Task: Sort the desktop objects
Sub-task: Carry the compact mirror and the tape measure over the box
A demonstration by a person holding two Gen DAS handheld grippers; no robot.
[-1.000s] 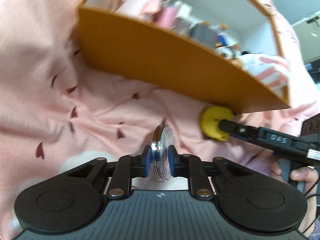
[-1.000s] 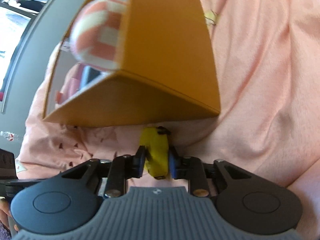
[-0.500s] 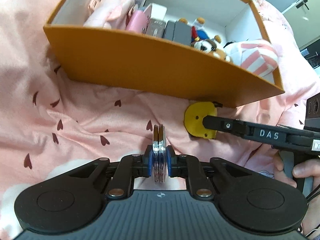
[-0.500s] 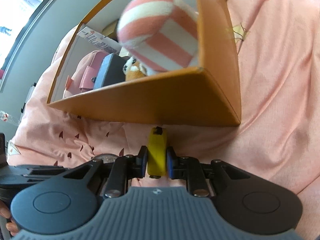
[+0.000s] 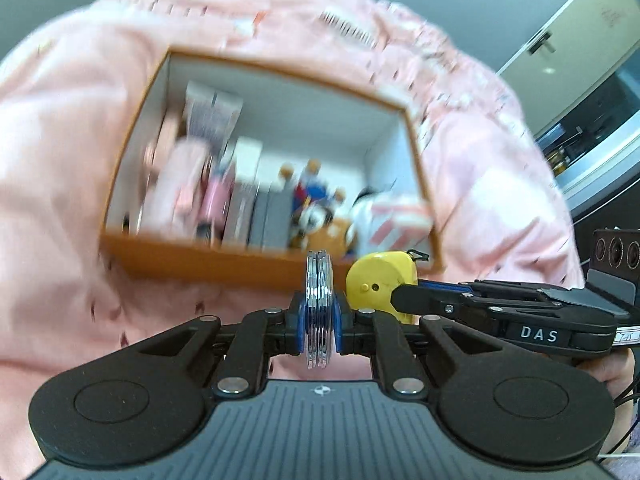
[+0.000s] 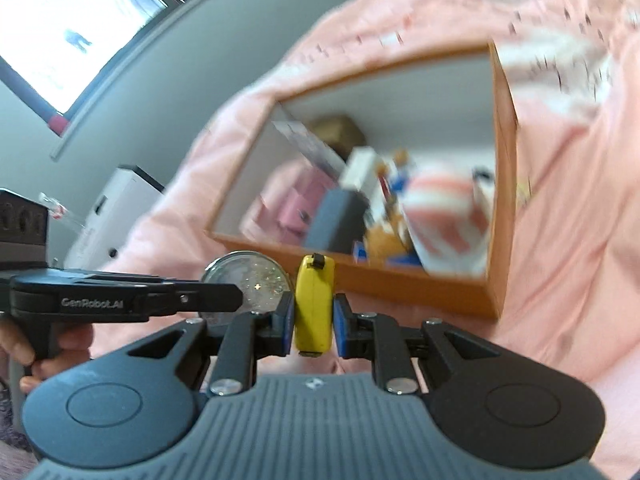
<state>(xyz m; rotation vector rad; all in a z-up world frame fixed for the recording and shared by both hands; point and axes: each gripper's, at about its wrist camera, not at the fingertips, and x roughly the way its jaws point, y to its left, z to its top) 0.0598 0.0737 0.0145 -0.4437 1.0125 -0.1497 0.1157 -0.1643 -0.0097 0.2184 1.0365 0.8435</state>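
While both loads hang near the orange box (image 5: 208, 264) front wall, I am pinching the stiff, slippery glitter compact (image 5: 319, 308) edge-on in my left gripper (image 5: 319, 330), and my right gripper (image 6: 314, 322) is clamping the light yellow tape measure (image 6: 314, 304) across its flat sides.

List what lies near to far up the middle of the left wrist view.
Left gripper → round mirror clamped in it → orange box front wall → toys inside the box → pink cloth.

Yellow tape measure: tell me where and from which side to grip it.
Grip the yellow tape measure across its two flat round faces, as the right hand-held gripper already does: pads on each face, narrow rim edge-on to the camera. The flat parallel faces seat the pads; the curved rim would likely slip.
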